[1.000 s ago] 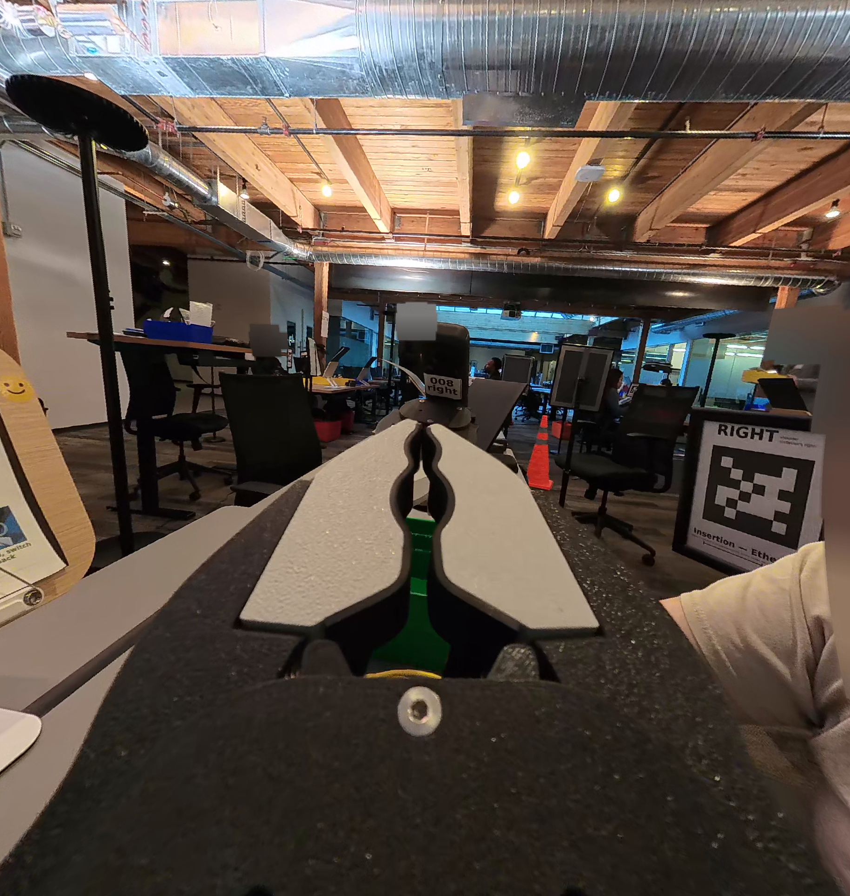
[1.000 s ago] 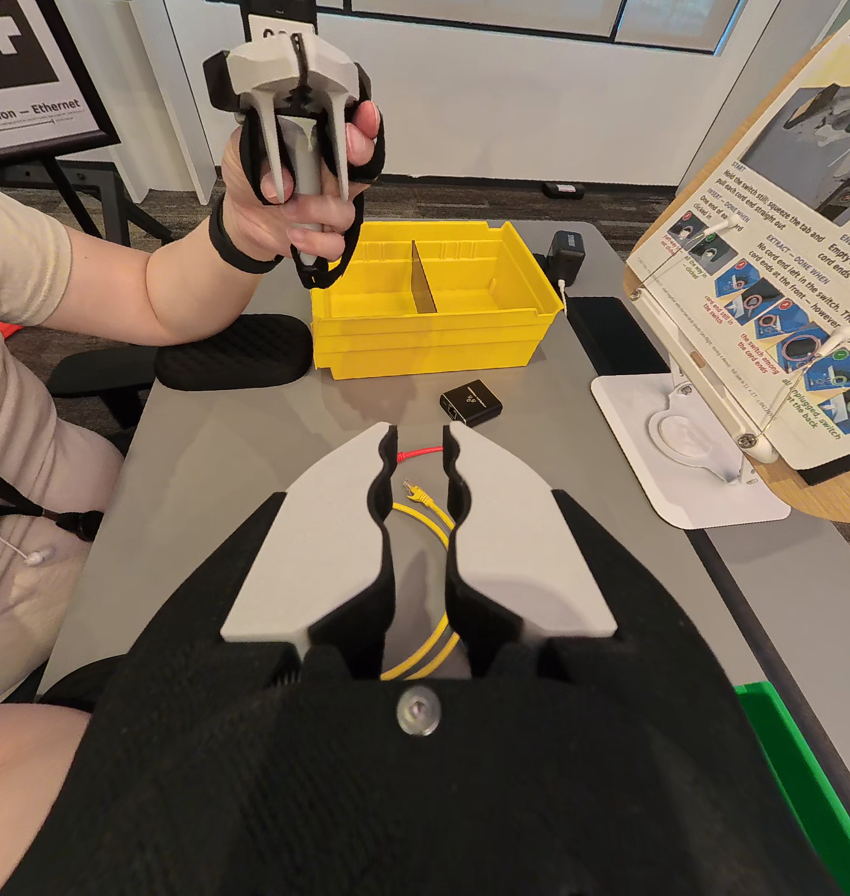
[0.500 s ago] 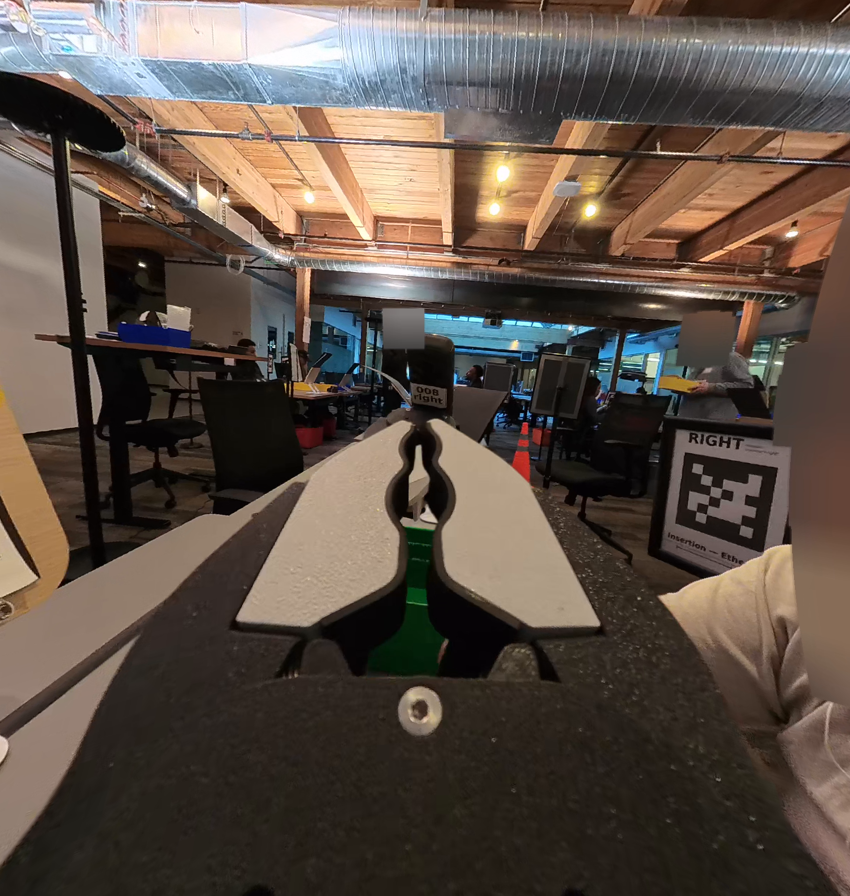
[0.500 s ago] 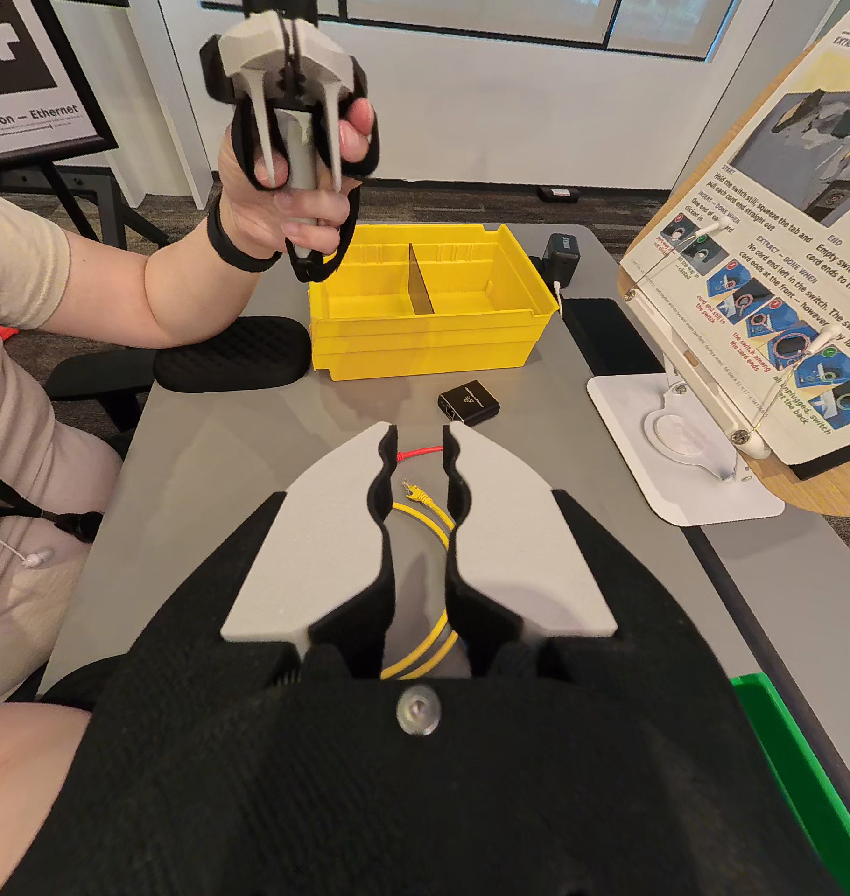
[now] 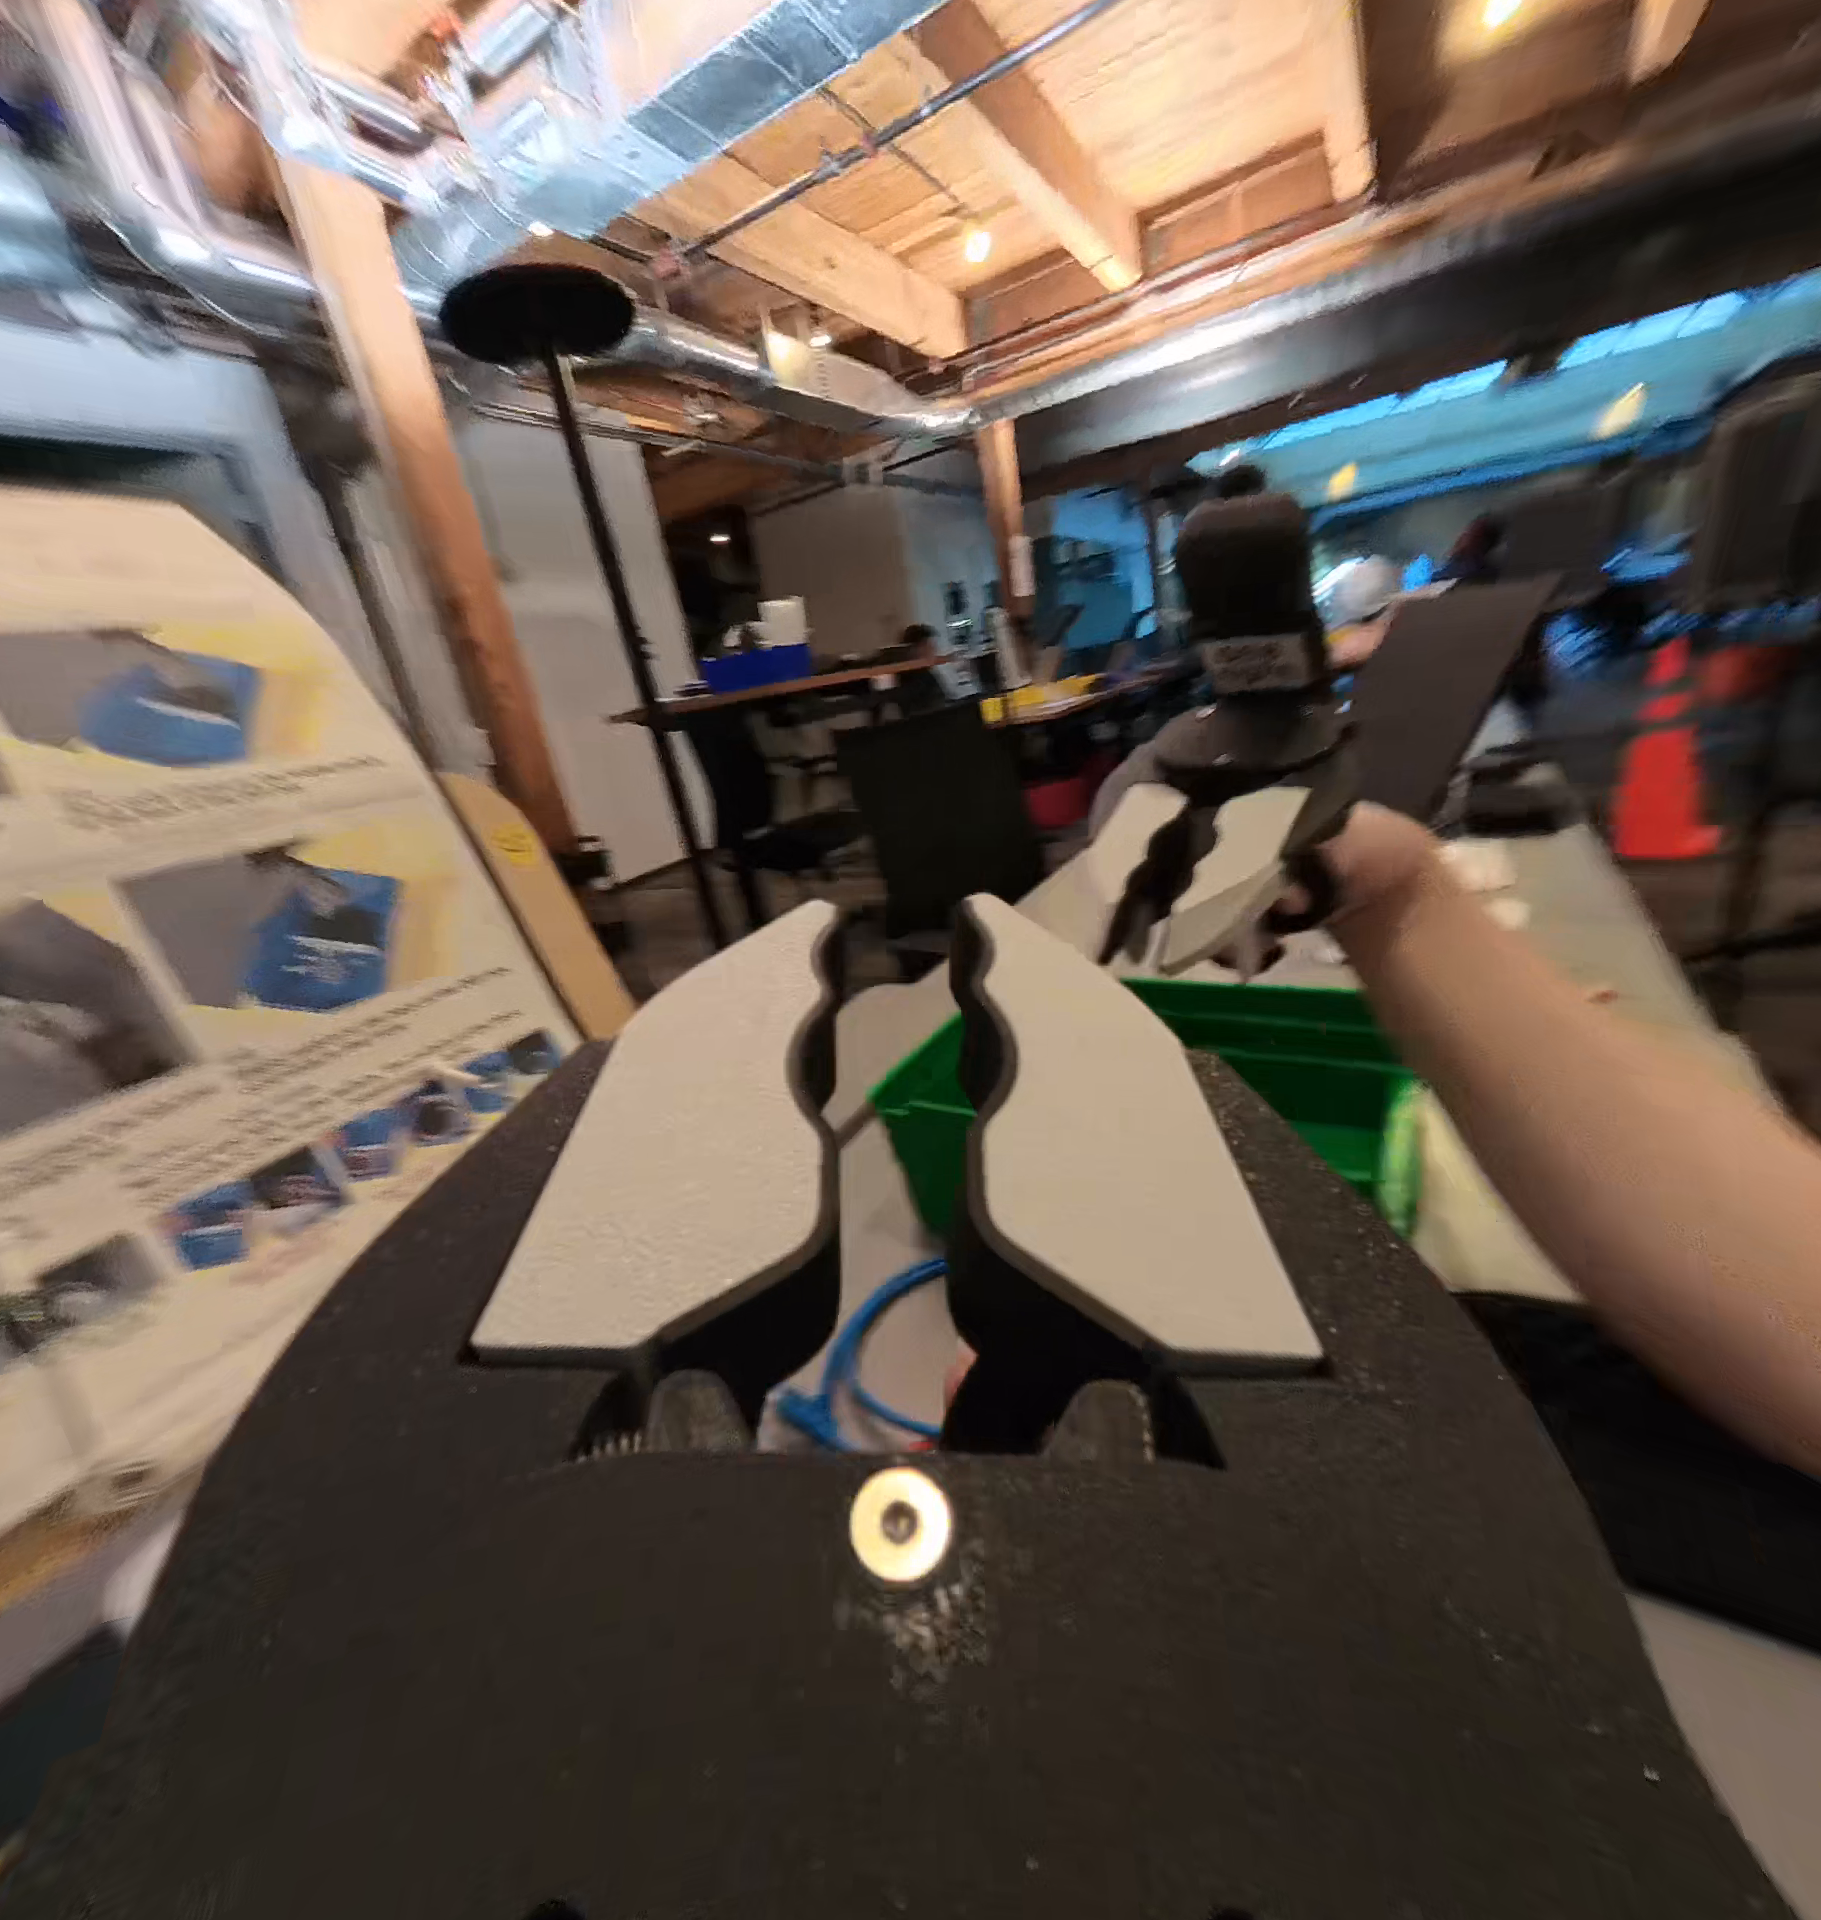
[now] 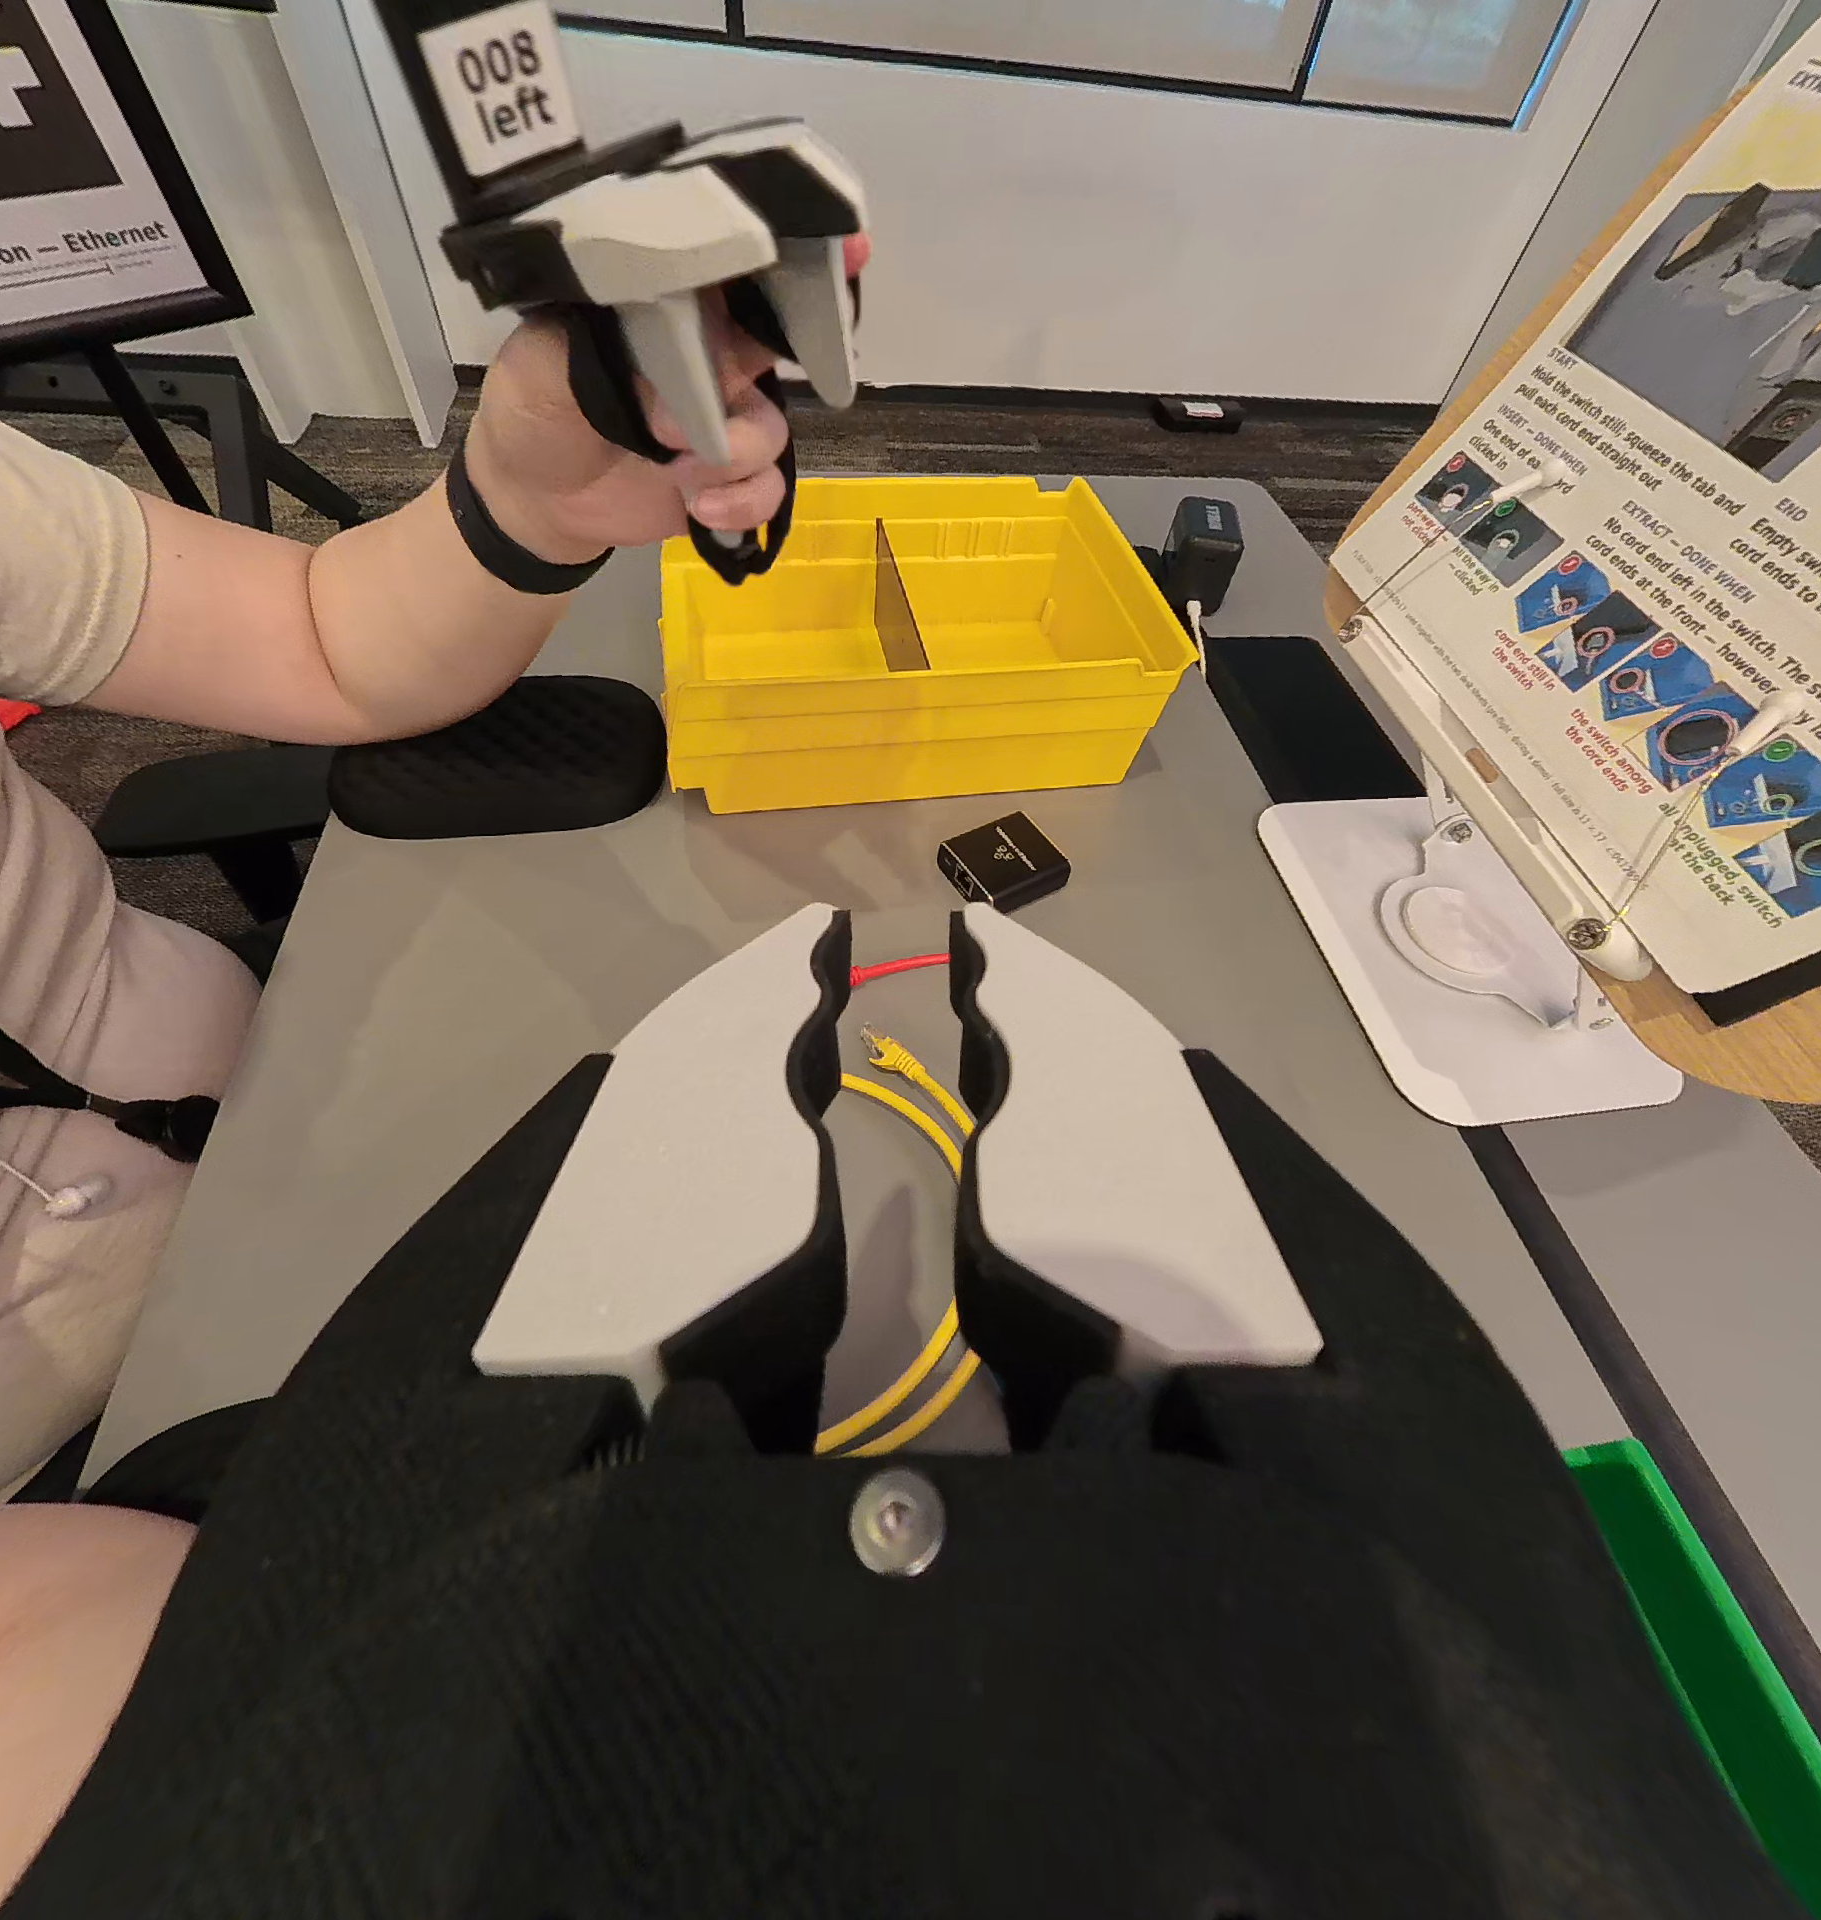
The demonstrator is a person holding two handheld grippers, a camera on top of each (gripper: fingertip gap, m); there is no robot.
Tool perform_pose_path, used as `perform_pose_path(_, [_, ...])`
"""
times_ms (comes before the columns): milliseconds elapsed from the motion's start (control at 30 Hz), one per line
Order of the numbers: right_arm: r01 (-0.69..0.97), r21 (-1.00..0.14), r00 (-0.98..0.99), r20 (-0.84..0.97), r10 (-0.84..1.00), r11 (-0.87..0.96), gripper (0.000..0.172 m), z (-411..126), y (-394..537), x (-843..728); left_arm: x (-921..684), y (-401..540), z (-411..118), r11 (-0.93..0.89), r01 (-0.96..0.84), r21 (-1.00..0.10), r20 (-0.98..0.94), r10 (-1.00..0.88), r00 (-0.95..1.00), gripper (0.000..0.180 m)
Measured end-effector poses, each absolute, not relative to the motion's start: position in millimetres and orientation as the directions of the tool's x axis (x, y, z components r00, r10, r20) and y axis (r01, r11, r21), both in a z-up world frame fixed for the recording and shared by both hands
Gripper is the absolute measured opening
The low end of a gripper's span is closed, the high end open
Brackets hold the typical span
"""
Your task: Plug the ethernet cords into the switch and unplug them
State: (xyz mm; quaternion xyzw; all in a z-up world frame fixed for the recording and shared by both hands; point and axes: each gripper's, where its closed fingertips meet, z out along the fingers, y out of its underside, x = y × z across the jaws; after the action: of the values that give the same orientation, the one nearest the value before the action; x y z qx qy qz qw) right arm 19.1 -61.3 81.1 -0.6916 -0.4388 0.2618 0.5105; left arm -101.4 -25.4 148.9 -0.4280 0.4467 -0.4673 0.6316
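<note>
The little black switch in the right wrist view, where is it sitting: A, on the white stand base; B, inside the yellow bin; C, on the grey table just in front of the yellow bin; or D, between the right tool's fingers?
C: the black switch lies on the bare grey table, just in front of the yellow bin and outside it.

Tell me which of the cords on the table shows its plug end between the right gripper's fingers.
The yellow cord: its plug tip lies on the table in the open gap of the right gripper. The red cord shows only a stretch farther ahead.
</note>
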Motion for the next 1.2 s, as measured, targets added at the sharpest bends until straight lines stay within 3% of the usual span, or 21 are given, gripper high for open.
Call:
perform_pose_path(133, [0.342,-0.936,0.472,0.092,0.877,-0.086,0.018,83.3,-60.7,13.6,-98.6,-28.2,147.1,0.404,0.093,-0.910,-0.362,-0.885,0.293,0.017])
perform_pose_path(233, [0.328,-0.945,0.421,0.135,0.897,-0.012,0.020,95.4,-62.4,-9.1,-92.2,-38.4,142.6,0.451,0.056,-0.891,-0.421,-0.865,0.273,0.019])
perform_pose_path(433, [0.254,-0.946,0.297,0.276,0.914,0.203,0.028,120.8,-65.7,-76.4,-86.8,-62.8,143.6,0.260,0.166,-0.951,-0.250,-0.965,0.074,0.019])
perform_pose_path(533, [0.166,-0.972,0.256,0.205,0.945,0.166,0.027,127.0,-64.9,-96.0,-88.8,-66.5,148.5,0.167,0.216,-0.962,-0.166,-0.986,0.022,0.019])
perform_pose_path(733, [0.180,-0.975,0.158,0.156,0.975,0.127,0.027,113.3,-68.4,-125.8,-85.0,-59.2,145.1,0.052,0.229,-0.972,-0.050,-0.999,0.016,0.022])
perform_pose_path(800, [0.164,-0.981,0.150,0.128,0.980,0.103,0.024,113.3,-66.9,-132.9,-82.4,-57.7,141.8,0.037,0.216,-0.976,-0.034,-0.999,0.015,0.027])
perform_pose_path(867, [0.147,-0.986,0.086,0.095,0.992,0.082,0.007,113.7,-73.2,-136.9,-82.0,-53.0,142.0,0.027,0.229,-0.973,-0.018,-0.999,0.041,0.028])
perform_pose_path(1067, [0.136,-0.988,0.046,0.079,0.996,0.072,0.006,116.8,-75.8,-135.6,-83.1,-53.7,148.7,0.040,0.285,-0.958,-0.028,-0.999,0.044,0.033])
perform_pose_path(1200, [0.139,-0.987,0.044,0.087,0.995,0.080,0.006,117.4,-76.1,-129.9,-78.6,-58.4,150.2,0.008,0.320,-0.947,-0.008,-1.000,0.002,0.025])
